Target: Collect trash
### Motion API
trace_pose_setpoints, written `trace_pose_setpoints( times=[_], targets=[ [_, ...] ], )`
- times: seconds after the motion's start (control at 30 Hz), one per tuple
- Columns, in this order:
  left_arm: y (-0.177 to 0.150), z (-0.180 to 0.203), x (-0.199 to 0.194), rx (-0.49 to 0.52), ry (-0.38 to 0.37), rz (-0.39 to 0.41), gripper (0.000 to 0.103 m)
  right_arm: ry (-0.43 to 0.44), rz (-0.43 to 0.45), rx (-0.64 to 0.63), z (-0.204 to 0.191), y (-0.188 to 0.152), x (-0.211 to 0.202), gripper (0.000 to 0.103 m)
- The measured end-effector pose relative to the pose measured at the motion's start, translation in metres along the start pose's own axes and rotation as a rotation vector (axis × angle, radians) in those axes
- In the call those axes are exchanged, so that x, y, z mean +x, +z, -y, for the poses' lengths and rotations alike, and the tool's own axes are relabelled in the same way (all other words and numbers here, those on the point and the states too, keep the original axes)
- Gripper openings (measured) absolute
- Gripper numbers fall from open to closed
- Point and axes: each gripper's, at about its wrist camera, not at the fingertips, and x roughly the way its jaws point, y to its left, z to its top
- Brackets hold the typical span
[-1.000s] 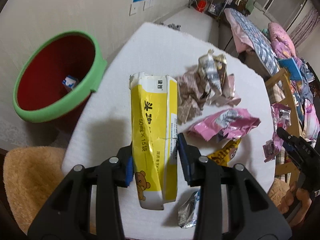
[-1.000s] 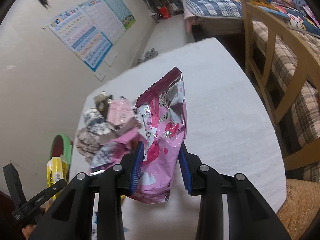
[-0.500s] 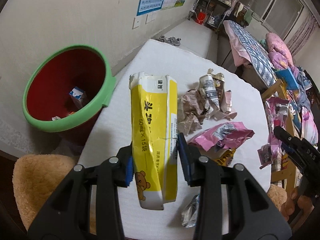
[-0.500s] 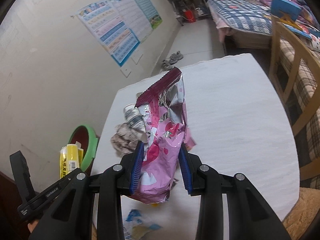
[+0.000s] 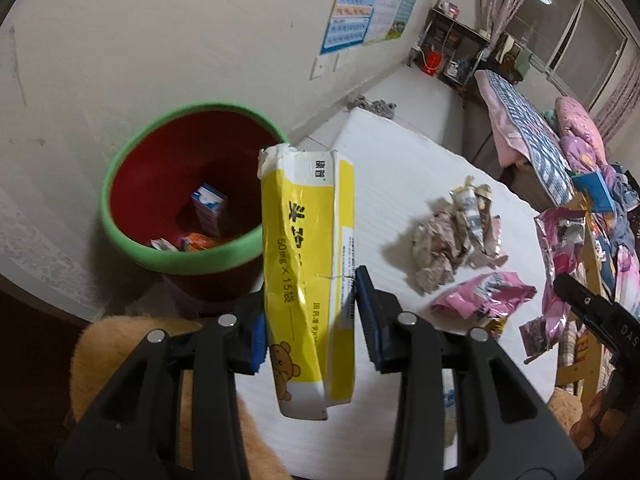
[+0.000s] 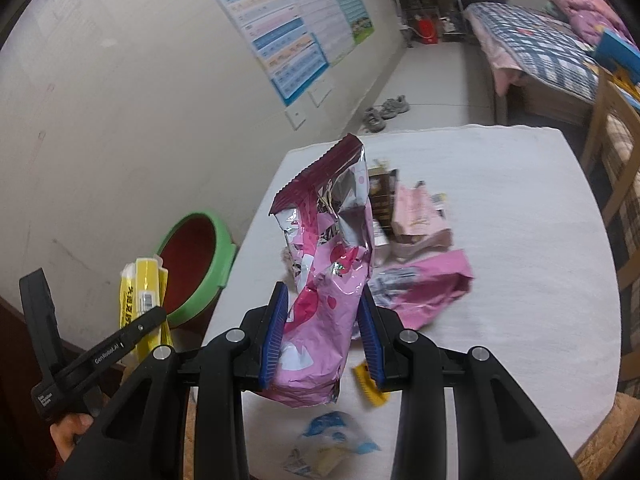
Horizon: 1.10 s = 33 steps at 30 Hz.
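My left gripper is shut on a tall yellow and white carton, held upright in the air beside the red bin with a green rim. The bin stands on the floor left of the white table and holds a small blue carton and other scraps. My right gripper is shut on a crinkled pink foil bag, lifted above the table. Crumpled brown wrappers and a second pink bag lie on the table.
A blue and white wrapper and a yellow scrap lie near the table's front edge. A fuzzy tan seat sits below the bin side. A wooden chair and a bed stand to the right.
Both grippers have lifted and moved left toward the bin with their loads. The yellow carton now overlaps the bin's rim in the left wrist view.
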Motion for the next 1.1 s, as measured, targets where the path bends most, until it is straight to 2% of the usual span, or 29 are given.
trace_pose_setpoints(
  times=[0.3, 0.8, 1.1],
  targets=[
    [0.009, -0.032, -0.012, -0.028, 0.046, 0.055, 0.037, 0.028, -0.042, -0.091, -0.040, -0.005, 0.019, 0.034],
    [0.017, -0.077, -0.020, -0.075, 0.077, 0.083, 0.037, 0.046, -0.085, -0.169, -0.087, -0.001, 0.051, 0.034],
    [0.025, -0.094, -0.016, -0.067, 0.103, 0.086, 0.037, 0.058, -0.100, -0.200, -0.107, 0.005, 0.069, 0.034]
  ],
)
